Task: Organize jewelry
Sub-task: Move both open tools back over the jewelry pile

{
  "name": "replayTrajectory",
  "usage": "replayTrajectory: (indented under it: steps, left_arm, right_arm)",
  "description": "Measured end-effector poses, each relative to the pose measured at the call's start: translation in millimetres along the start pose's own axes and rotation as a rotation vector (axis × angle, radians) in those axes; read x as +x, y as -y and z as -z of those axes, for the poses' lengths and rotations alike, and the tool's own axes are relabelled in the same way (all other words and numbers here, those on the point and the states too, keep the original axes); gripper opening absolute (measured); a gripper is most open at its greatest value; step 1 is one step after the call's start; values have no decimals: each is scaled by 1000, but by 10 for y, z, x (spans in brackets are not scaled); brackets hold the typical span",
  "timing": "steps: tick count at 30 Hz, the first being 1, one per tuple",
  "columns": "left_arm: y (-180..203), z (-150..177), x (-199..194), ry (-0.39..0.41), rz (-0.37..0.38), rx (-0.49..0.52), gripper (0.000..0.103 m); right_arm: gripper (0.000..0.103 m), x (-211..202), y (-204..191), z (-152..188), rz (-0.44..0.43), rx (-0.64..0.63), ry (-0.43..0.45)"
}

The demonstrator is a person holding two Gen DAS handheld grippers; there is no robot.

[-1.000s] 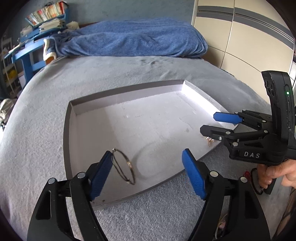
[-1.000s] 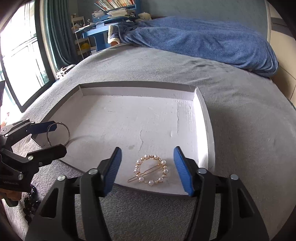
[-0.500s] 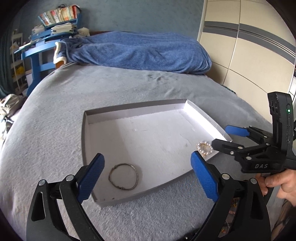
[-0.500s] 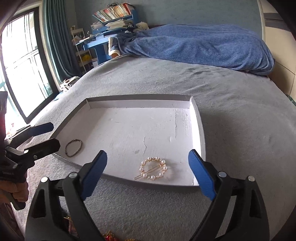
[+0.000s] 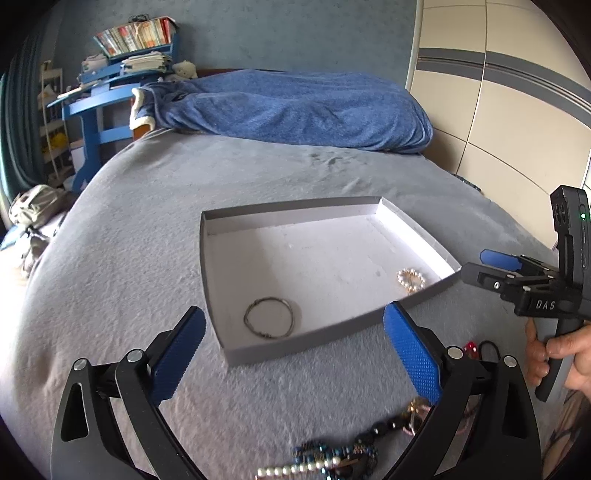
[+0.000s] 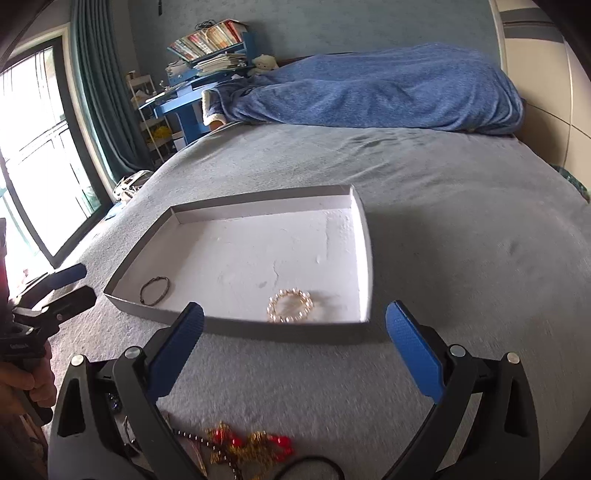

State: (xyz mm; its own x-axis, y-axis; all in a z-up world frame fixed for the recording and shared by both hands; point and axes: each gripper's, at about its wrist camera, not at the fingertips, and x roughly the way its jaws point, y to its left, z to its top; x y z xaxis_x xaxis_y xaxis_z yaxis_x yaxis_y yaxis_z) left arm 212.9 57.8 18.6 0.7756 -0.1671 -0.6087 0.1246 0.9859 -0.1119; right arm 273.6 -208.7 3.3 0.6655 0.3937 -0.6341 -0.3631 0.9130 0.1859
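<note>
Both tools hang above loose jewelry on a grey bed, nothing between their jaws, near a shallow grey cardboard tray (image 5: 218,280).

Left wrist view: left tool (image 5: 293,354), jaws opening; beaded necklaces (image 5: 325,456) lie just below, thin metal bangle (image 5: 269,317) beyond. Right wrist view: right tool (image 6: 293,354), jaws opening; red-and-gold tangle (image 6: 251,443) directly beneath, pearl ring clip (image 6: 290,305) ahead in the tray.

Grey bedspread (image 5: 147,229); blue blanket (image 5: 295,107) at head; blue shelf (image 6: 192,85) with books; teal curtain (image 6: 99,92); bright window (image 6: 33,155); cream wardrobe (image 5: 498,110).

Grey bedspread (image 5: 140,258); blue blanket (image 5: 295,107) at twelve o'clock; blue shelf (image 5: 110,96), books (image 5: 136,35) at eleven; wardrobe (image 5: 517,110) at two.
</note>
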Motion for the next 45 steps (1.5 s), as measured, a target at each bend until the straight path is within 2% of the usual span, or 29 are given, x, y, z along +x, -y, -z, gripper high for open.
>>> replayTrajectory:
  steps: [7, 16, 22, 26, 31, 37, 38, 40, 42, 45]
  left_arm:
    - [106, 204, -219, -8, 17, 2, 97]
    - [464, 493, -324, -42, 55, 130, 97]
    - [692, 611, -284, -73, 118, 198, 97]
    - [879, 704, -250, -95, 156, 257, 97]
    - [1067, 747, -131, -106, 158, 330, 97]
    - [1080, 749, 51, -158, 140, 331, 94]
    - [1075, 748, 56, -160, 140, 327, 92]
    - [1061, 746, 51, -163, 143, 326, 82]
    - [1059, 755, 75, -180, 144, 330, 65]
    - [1055, 766, 93, -193, 132, 333, 53]
  right_arm:
    - [97, -227, 79, 151, 36, 35, -2]
    - [97, -410, 65, 411, 54, 54, -34]
    - [97, -471, -2, 570, 65, 33, -56]
    - [97, -499, 57, 607, 68, 71, -61]
    - [97, -524, 119, 654, 64, 112, -70]
    - [97, -523, 131, 708, 83, 122, -89]
    - [97, -522, 137, 712, 87, 125, -91]
    - [97, -518, 153, 733, 98, 132, -98]
    - [97, -514, 162, 773, 110, 132, -108]
    - [97, -504, 125, 823, 126, 109, -127]
